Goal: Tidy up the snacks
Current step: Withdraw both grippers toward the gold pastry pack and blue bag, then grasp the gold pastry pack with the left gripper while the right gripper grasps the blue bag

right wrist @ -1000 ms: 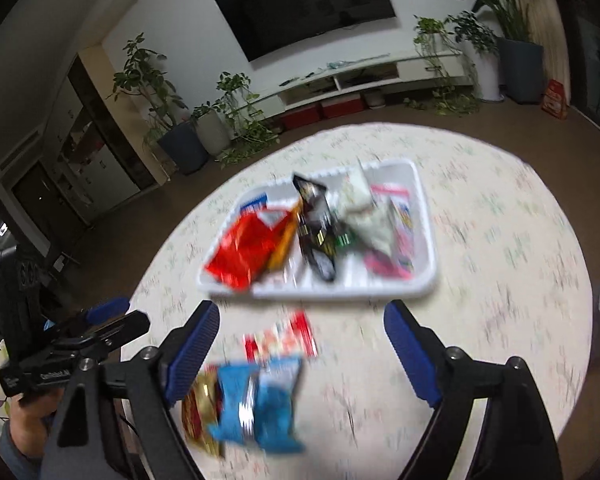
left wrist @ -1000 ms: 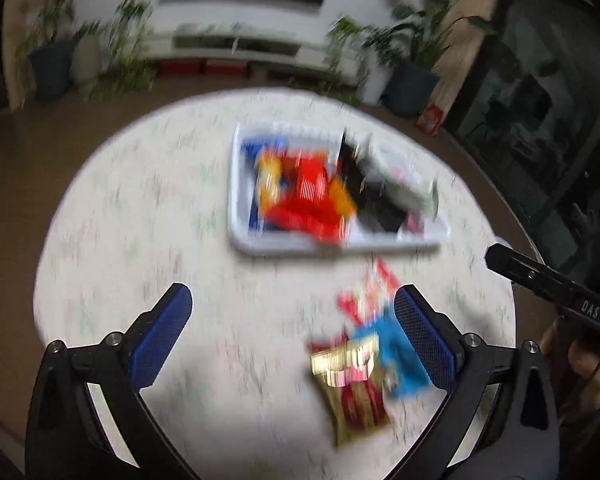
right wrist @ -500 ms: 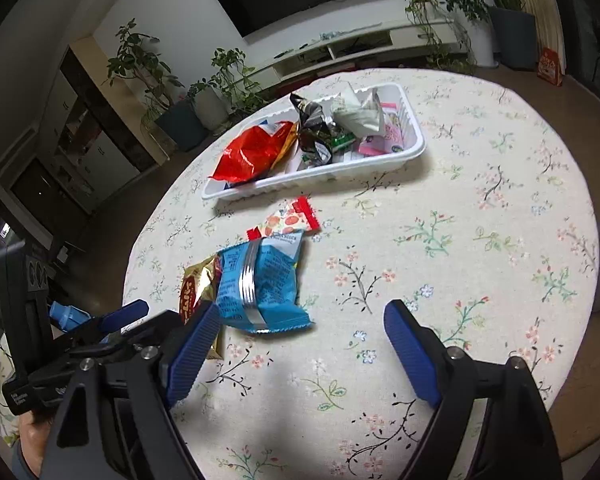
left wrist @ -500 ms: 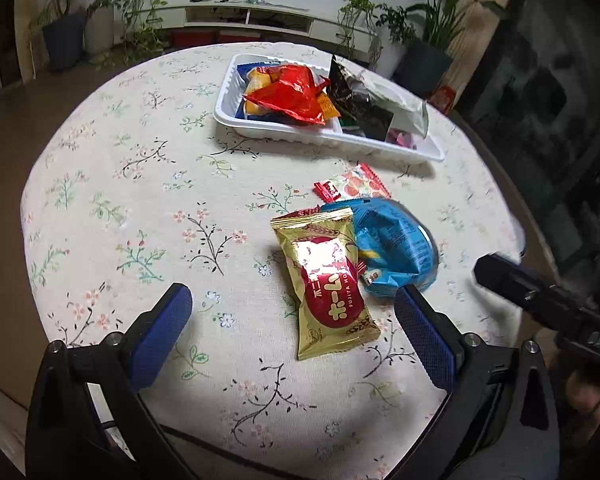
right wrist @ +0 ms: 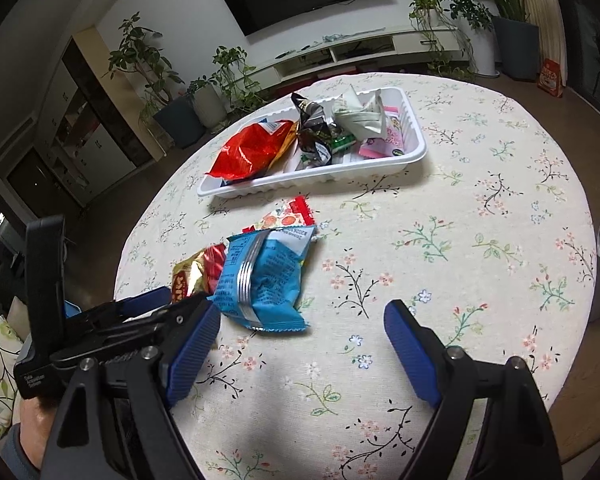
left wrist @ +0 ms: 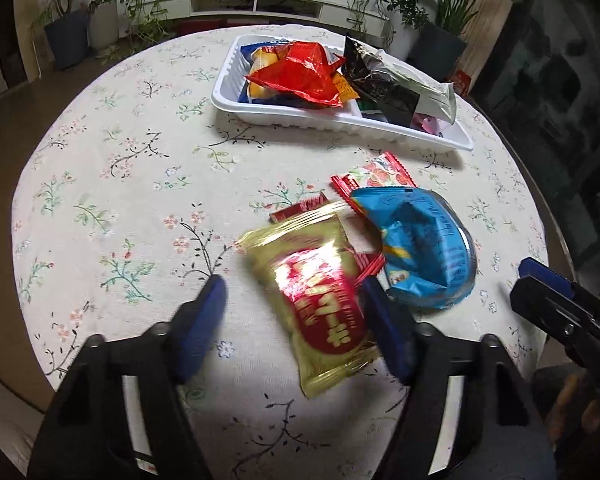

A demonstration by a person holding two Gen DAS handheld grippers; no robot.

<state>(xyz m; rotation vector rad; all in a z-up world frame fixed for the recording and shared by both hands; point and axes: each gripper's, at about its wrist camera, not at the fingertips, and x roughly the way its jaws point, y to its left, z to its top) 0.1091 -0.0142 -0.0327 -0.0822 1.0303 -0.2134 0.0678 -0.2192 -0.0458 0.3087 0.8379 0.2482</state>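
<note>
In the left wrist view, the left gripper [left wrist: 296,320] sits low in the frame, jaws parted around the near end of a gold snack bag [left wrist: 320,296] without pinching it. A blue packet [left wrist: 424,252] lies just right, overlapping a red wrapper [left wrist: 380,176]. The white tray [left wrist: 340,120] of snacks fills the upper centre. The right gripper [right wrist: 300,344] hangs wide open, holding nothing, over the flowered tablecloth [right wrist: 480,240].

Round floral-cloth table [right wrist: 480,200]: white tray [right wrist: 324,178], gold packet [left wrist: 320,292], blue packet [right wrist: 260,276], red-white packet [right wrist: 288,216].
</note>
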